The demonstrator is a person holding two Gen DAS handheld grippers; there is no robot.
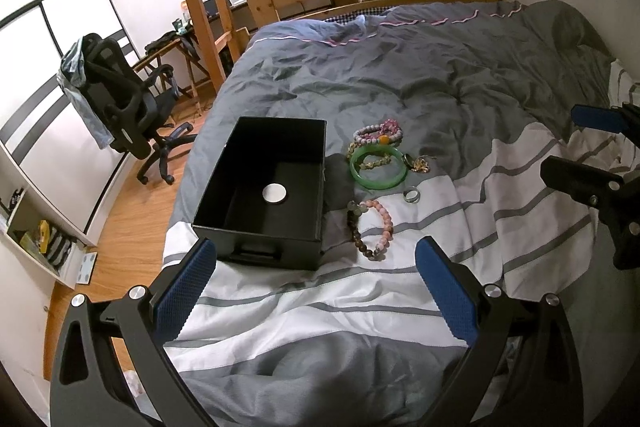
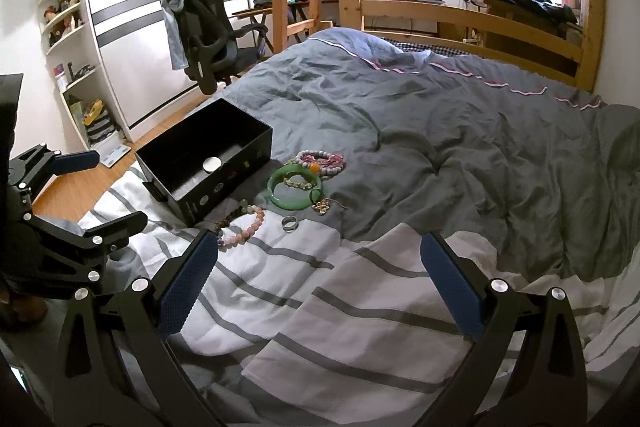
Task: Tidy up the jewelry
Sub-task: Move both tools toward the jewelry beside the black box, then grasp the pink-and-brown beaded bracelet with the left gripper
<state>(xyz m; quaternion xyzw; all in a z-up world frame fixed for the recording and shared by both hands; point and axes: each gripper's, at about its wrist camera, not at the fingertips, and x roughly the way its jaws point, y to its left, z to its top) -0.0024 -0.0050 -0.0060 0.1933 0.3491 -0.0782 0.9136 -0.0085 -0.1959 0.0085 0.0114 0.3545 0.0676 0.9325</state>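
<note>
Jewelry lies in a loose cluster on the bed's wrinkled duvet (image 1: 400,67), just right of a black rectangular box (image 1: 264,187). I can pick out a smooth green bangle (image 1: 378,167), glossy and jade-like, with a small yellowish beaded strand lying inside its ring. Touching its far edge is a heap of pink and white beaded bracelets (image 1: 380,133) carrying one orange bead. A gold-coloured tangle (image 1: 418,163) sits against the bangle's right side; it may be a chain, but I can't resolve it. Nearer me are a plain metal ring (image 1: 411,195) and a bracelet of round pink and brown beads (image 1: 370,227), close by the box's corner. The box is open-topped, with a pale round disc (image 1: 275,193) on its floor. My left gripper (image 1: 316,291) and right gripper (image 2: 320,279) both hover over the striped cover with jaws spread wide, nothing between the blue textured pads.
</note>
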